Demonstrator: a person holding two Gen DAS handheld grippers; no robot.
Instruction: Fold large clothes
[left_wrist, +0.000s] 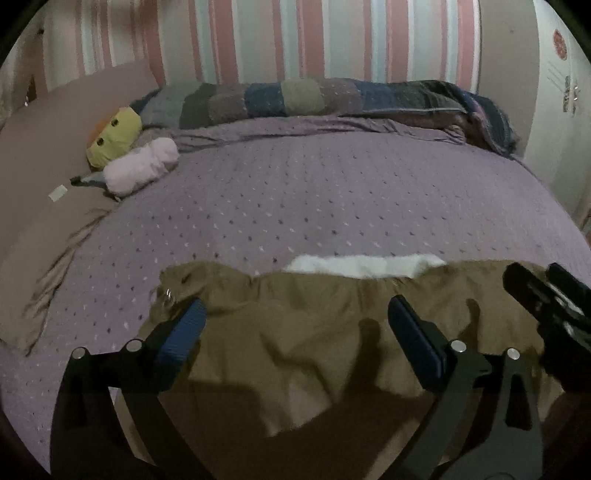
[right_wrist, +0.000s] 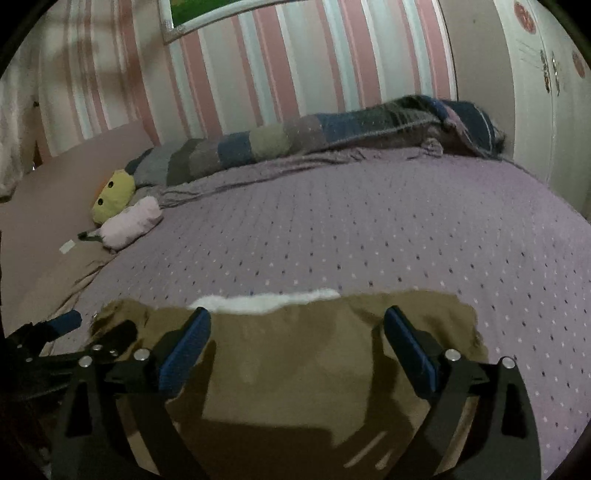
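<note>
Brown garment (left_wrist: 306, 332) beneath left hand-held gripper (left_wrist: 295, 332)

A brown garment (left_wrist: 295, 332) is spread flat, though creased, on the near part of the bedspread (left_wrist: 314, 192). White fleecy lining (left_wrist: 362, 266) is exposed along its far edge, and a small metal ring (left_wrist: 168, 293) is seen at its far-left corner.

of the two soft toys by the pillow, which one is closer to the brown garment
The pale pink plush toy: it lies in front of the yellow one, which sits farther back against the pillow.
</note>
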